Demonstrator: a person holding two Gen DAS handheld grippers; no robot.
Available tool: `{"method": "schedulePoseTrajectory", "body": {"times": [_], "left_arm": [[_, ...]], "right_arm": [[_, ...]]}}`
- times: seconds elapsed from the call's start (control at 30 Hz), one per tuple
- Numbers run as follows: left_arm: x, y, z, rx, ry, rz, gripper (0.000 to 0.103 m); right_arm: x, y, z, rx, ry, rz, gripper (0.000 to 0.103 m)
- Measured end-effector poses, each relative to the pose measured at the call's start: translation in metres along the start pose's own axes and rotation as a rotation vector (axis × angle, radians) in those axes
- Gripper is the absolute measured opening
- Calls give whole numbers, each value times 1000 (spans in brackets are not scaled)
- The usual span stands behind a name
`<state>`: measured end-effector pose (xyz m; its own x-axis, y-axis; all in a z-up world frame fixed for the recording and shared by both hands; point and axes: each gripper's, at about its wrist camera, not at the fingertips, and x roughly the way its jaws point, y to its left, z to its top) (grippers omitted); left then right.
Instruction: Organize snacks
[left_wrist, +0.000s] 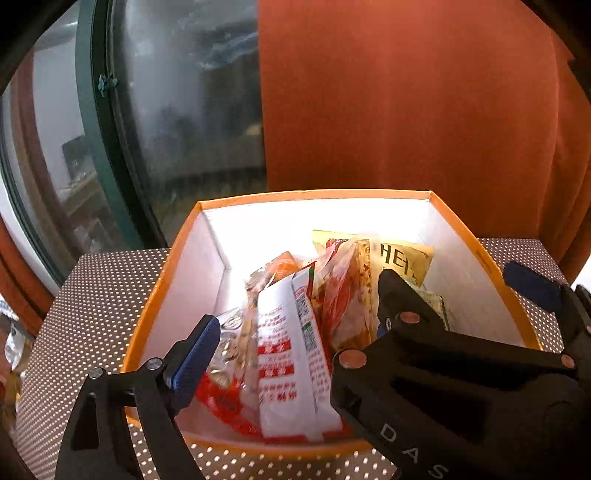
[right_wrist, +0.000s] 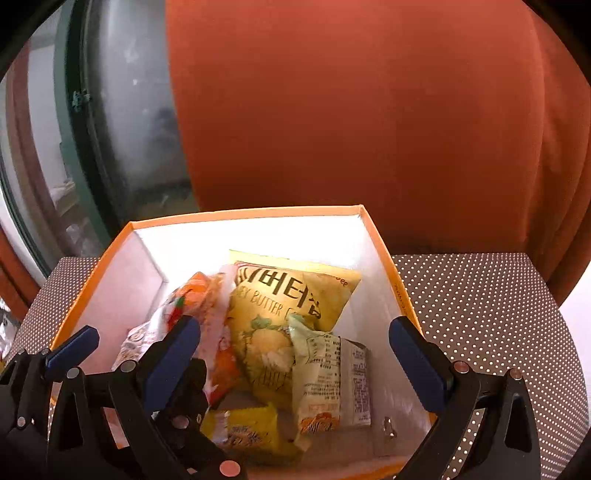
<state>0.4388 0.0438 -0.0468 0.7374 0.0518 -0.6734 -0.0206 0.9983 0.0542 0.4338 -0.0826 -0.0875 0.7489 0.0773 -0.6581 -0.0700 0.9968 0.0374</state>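
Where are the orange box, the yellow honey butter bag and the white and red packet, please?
orange box (right_wrist: 243, 213): right wrist view, far rim.
yellow honey butter bag (right_wrist: 266, 317): right wrist view, printed front.
white and red packet (left_wrist: 291, 369): left wrist view, middle of its back panel.

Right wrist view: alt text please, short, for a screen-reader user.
An orange box with white inside walls holds snack packets, a large yellow honey-butter chip bag on top. The open right gripper hangs over them, holding nothing; the box sits on a polka-dot surface before an orange curtain.
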Motion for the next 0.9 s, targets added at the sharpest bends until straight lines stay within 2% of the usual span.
{"method": "schedulePoseTrajectory", "body": {"times": [0.13, 0.33, 0.47, 0.67, 0.8, 0.9], "left_arm": [[-31, 1, -8, 36, -46, 6, 99], [-86, -4, -17, 39, -127, 3, 103], [-122, -6, -23, 15, -169, -11, 103], [-176, -9, -40, 28, -253, -9, 103], [-208, -9, -59, 25, -301, -11, 103], [-228, -7, -75, 35, -347, 15, 103]], "right_arm": [[-26, 5, -5, -3, -39, 5, 103], [-79, 2, -13, 16, -95, 16, 103], [-117, 1, -16, 15, -152, -3, 103], [-174, -1, -27, 9, -222, 13, 103], [-210, 3, -40, -23, -272, 5, 103], [-240, 5, -56, -25, -315, -12, 103]]}}
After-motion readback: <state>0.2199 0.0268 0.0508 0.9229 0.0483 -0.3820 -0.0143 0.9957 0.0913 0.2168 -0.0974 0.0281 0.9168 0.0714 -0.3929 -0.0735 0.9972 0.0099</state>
